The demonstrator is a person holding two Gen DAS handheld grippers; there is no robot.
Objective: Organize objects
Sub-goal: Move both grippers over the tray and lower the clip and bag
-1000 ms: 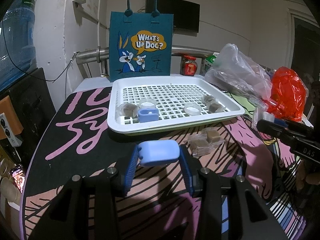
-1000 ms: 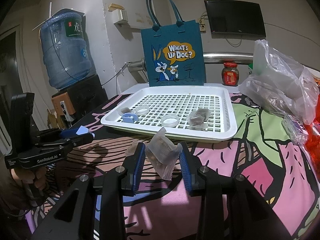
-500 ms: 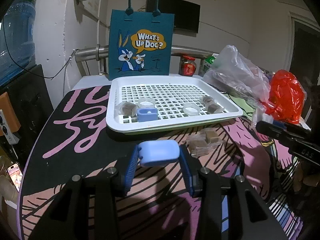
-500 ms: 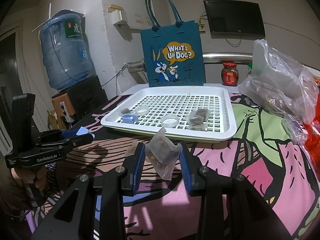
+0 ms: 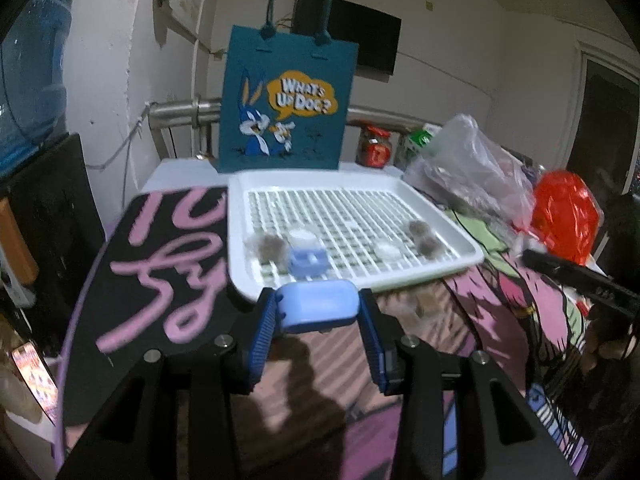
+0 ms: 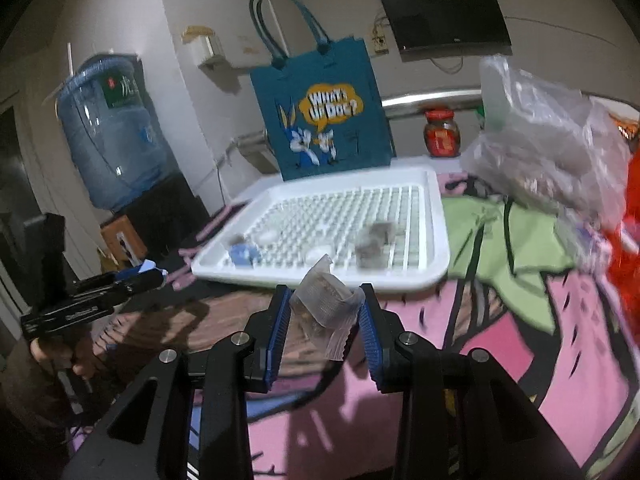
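My left gripper (image 5: 318, 316) is shut on a light blue plastic block (image 5: 318, 306), held just before the near rim of the white slotted tray (image 5: 360, 184). My right gripper (image 6: 324, 312) is shut on a small clear packet (image 6: 326, 306) with brown content, raised before the tray (image 6: 436, 232). In the tray lie a second blue block (image 5: 307, 262), two clear round lids (image 5: 388, 250) and several brown packets (image 5: 424, 238). Another brown packet (image 5: 416, 306) lies on the table beside the left gripper.
A teal Bugs Bunny tote bag (image 5: 286, 100) stands behind the tray. Clear plastic bags (image 5: 468, 172), a red bag (image 5: 566, 212) and a red jar (image 5: 374, 148) crowd the right. A water bottle (image 6: 108, 136) stands left. The patterned table (image 6: 520, 340) holds everything.
Both grippers have moved forward toward the tray and risen a little, each keeping its hold; the current frames are motion-blurred.
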